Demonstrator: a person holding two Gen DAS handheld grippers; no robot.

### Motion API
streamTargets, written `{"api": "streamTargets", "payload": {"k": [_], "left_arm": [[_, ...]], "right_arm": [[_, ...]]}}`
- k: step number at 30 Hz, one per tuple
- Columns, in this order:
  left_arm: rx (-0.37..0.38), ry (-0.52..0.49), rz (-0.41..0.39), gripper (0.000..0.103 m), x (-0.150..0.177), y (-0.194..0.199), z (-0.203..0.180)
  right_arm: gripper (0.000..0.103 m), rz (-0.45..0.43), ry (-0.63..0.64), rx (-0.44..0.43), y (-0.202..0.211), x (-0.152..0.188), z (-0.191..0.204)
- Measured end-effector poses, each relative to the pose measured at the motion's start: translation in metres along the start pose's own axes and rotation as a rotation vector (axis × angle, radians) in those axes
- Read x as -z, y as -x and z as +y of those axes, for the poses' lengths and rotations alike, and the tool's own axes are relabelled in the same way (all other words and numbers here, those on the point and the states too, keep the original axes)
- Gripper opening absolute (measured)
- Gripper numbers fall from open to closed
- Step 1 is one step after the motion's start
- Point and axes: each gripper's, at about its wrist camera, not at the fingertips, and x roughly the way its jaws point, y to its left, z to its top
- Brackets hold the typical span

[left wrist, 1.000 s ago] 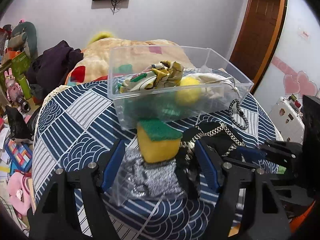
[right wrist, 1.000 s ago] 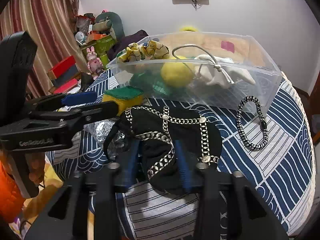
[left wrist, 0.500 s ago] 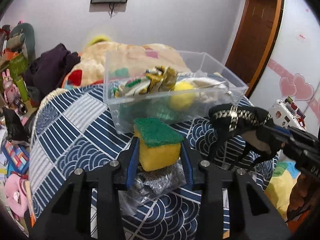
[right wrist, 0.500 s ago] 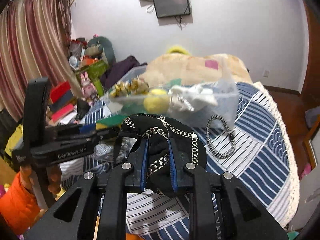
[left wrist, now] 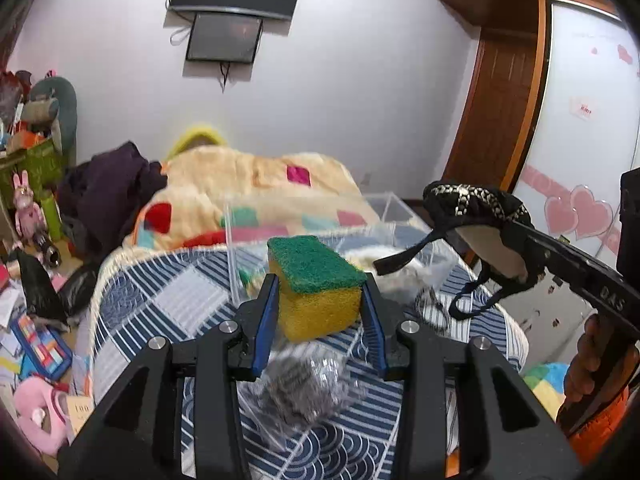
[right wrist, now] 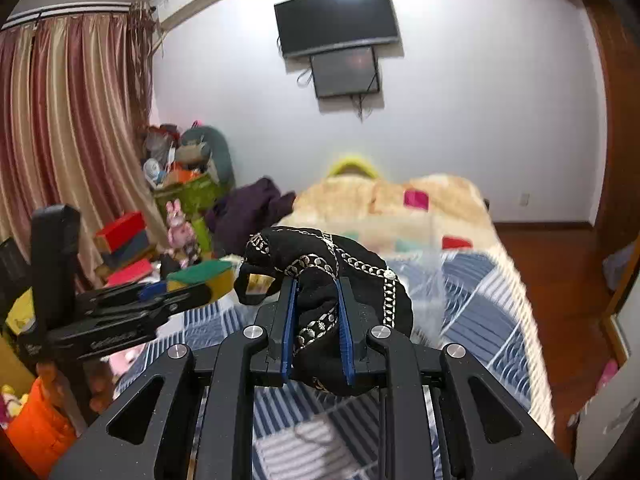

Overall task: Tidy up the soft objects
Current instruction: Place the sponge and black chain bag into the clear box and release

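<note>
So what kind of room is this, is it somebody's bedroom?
Most likely a bedroom: there is a bed with a patchwork blanket, a TV on the wall, long curtains, and a toy bunny among piled-up things.

Wall television (right wrist: 338, 20), striped curtain (right wrist: 68, 128), wooden door (left wrist: 496, 108).

A bed spread (left wrist: 168, 304) in a blue-and-white pattern carries everything. A clear bin (left wrist: 240, 248) stands on it toward the far side, a bagged silvery scourer (left wrist: 304, 388) lies near, and a beaded bracelet (left wrist: 434, 308) lies to the right.
</note>
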Motion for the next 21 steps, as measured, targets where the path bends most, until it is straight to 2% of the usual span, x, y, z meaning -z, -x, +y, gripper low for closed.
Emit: {"api": "streamTargets", "payload": {"k": [7,13,21], "left_arm": [[-0.010,0.027,-0.026,0.039,-0.028,-0.018,0.013],[-0.010,0.038,0.012,0.039,-0.035,-0.051,0.024],[-0.033,0.015,0.093,0.039,-0.029,-0.095,0.030]], "right_arm": [[0.017,-0.029,0.004,0.060,-0.025,-0.024,-0.006],[0.017,0.034,-0.031,0.072,-0.062,-0.023,-0.014],[0.017,0.130,-0.006,0.052,-0.102,-0.013,-0.008]]}}
